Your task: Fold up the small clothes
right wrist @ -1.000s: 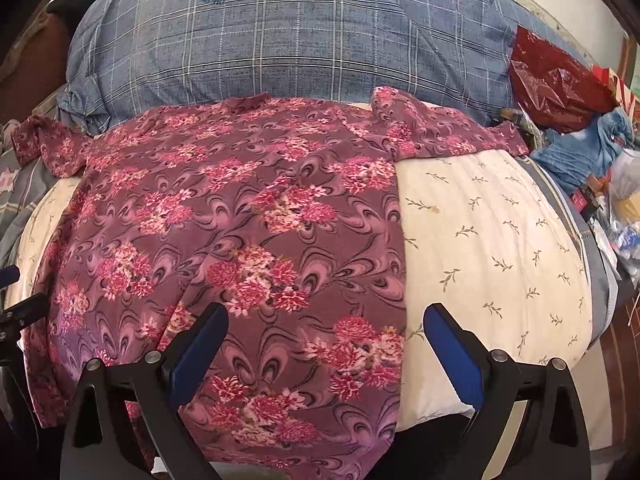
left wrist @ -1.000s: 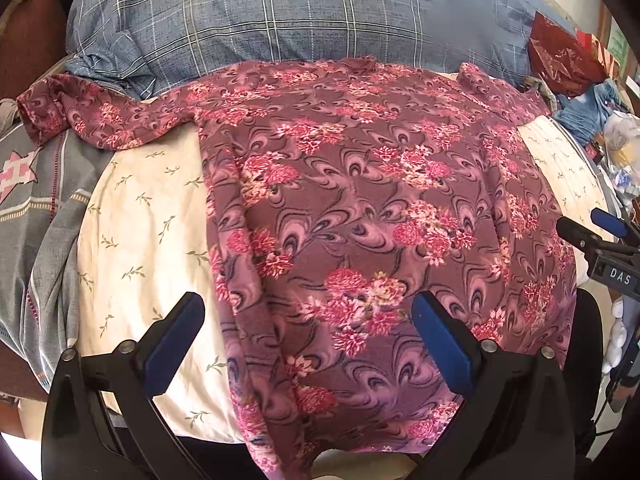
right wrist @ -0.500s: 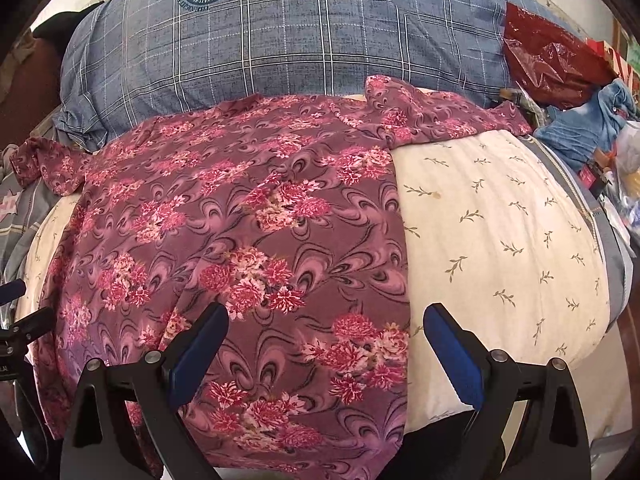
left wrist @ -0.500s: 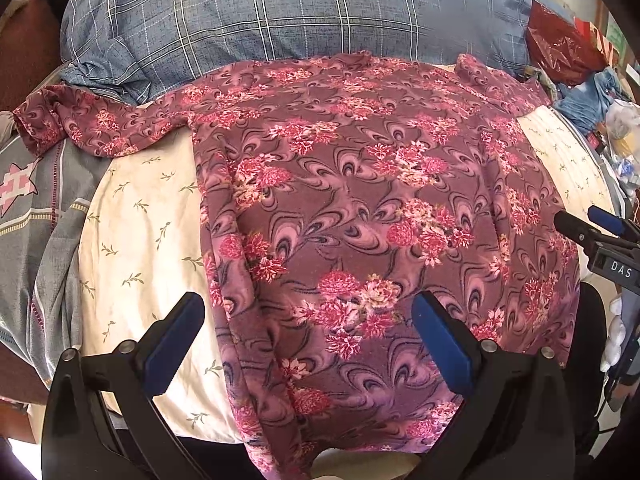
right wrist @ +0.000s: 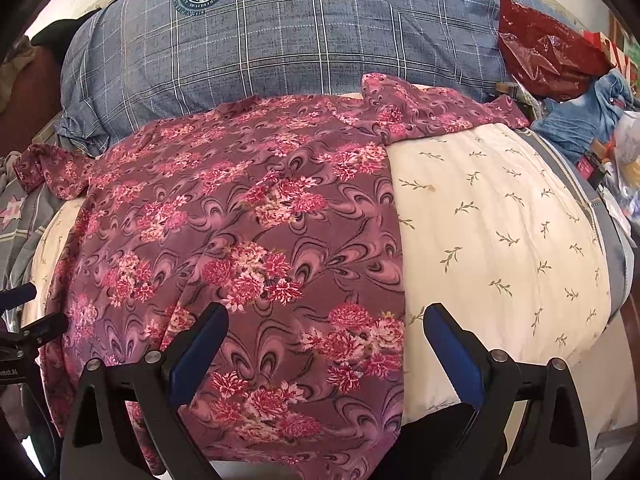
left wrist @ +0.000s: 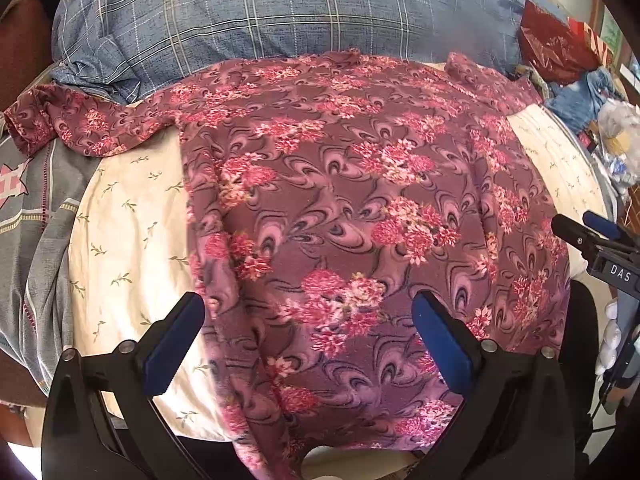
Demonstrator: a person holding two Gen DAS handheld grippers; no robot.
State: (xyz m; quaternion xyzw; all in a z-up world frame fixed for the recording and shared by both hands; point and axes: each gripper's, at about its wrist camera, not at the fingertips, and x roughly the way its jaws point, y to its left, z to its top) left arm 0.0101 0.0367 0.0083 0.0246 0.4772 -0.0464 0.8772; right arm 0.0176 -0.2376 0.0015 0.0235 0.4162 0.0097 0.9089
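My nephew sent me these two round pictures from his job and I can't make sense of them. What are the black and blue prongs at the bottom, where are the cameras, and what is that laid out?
There is no robot here. A person holds a two-fingered tool in each hand, and each tool has a wide-angle camera looking forward along its fingers, which is why the pictures bulge. One picture comes from the left hand-held gripper, the other from the right hand-held gripper. The prongs are their blue-padded fingers, spread open and holding nothing. A maroon floral shirt is spread flat, sleeves out, on a cream leaf-print cushion. Behind it lies a blue plaid pillow; a red plastic bag sits at the far right. The job is folding that shirt.
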